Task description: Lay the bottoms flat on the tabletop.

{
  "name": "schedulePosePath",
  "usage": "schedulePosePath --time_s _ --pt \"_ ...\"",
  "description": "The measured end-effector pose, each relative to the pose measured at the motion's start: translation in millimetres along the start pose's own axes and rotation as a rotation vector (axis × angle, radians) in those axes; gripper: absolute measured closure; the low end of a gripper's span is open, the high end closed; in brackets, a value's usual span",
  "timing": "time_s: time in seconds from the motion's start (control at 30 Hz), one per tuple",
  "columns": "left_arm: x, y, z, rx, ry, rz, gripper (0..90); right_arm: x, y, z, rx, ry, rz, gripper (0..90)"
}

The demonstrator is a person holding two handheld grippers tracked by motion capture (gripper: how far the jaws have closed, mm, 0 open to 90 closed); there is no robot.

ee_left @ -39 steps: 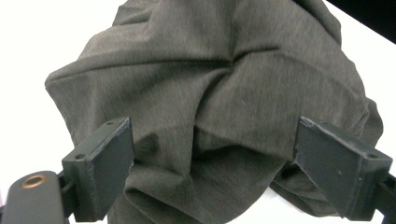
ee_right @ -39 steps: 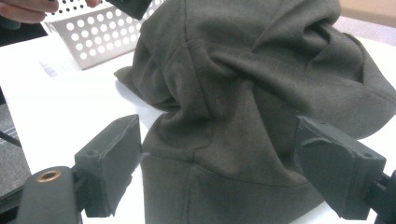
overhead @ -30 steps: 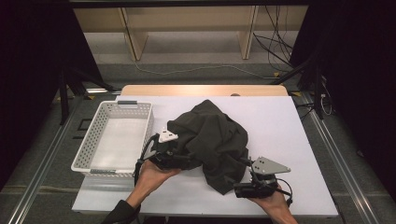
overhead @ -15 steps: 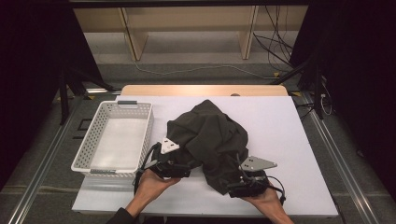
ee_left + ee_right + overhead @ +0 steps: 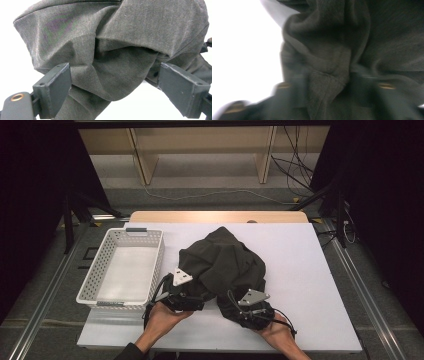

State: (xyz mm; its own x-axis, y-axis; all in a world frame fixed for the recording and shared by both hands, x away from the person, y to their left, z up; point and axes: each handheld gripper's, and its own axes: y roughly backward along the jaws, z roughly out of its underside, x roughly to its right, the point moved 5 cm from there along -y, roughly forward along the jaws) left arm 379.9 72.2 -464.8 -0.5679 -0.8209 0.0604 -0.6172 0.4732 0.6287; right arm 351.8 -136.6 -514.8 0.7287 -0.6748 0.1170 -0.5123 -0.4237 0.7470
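- Jaws of my left gripper [image 5: 192,301] stand wide, a fold of the dark garment [image 5: 225,265] between them, ungripped.
- Right gripper [image 5: 250,312]: view blurred, cannot tell.
- Garment heaped on bench [image 5: 310,270], just right of empty basket [image 5: 100,285]; all handling left.

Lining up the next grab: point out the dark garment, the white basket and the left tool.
dark garment [image 5: 227,257], high view, upper bunched folds.
white basket [image 5: 156,265], high view, right wall.
left tool [image 5: 112,82], left gripper view, between its spread jaws.
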Motion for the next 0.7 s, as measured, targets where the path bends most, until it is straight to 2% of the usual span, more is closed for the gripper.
schedulePosePath --time_s 0.03,0.07,0.13,0.2,0.3,0.37,0.47,0.53,0.57,0.63,0.7 --pt "0.0 -0.5 -0.1 0.000 -0.002 0.001 11.9 1.4 3.6 -1.0 -0.001 0.004 0.003 75.9" --pt "0.2 -0.7 -0.1 0.000 -0.004 0.001 11.9 3.4 8.4 -2.5 0.002 0.013 0.010 77.6" --pt "0.6 -0.8 0.5 -0.002 -0.005 0.003 11.9 10.8 20.3 -4.2 0.000 0.080 0.075 79.0" --pt "0.5 -1.3 0.7 -0.004 -0.006 0.001 11.9 24.0 33.6 -5.0 0.018 0.104 0.139 79.7" --pt "0.4 -1.8 1.0 -0.004 -0.005 -0.002 11.9 58.0 52.2 -2.5 0.052 0.066 0.239 80.1" --pt "0.0 -1.6 0.8 -0.006 -0.005 -0.002 11.9 84.4 62.8 2.2 0.067 0.013 0.316 80.2" --pt "0.4 -2.6 1.1 -0.010 -0.009 -0.001 12.0 119.7 70.0 13.5 0.060 -0.059 0.392 80.1" --pt "1.2 -3.9 2.1 -0.014 -0.009 -0.001 12.0 137.8 69.6 18.4 0.055 -0.106 0.409 80.1" --pt "1.5 -4.1 2.1 -0.016 -0.008 0.000 12.0 145.3 68.2 19.9 0.053 -0.113 0.422 80.0" --pt "2.0 -3.8 1.8 -0.015 -0.014 0.000 12.0 154.9 63.7 22.4 0.041 -0.128 0.433 79.6" --pt "2.0 -3.2 1.9 -0.013 -0.016 -0.002 12.0 159.6 58.9 25.7 0.033 -0.134 0.421 78.5"
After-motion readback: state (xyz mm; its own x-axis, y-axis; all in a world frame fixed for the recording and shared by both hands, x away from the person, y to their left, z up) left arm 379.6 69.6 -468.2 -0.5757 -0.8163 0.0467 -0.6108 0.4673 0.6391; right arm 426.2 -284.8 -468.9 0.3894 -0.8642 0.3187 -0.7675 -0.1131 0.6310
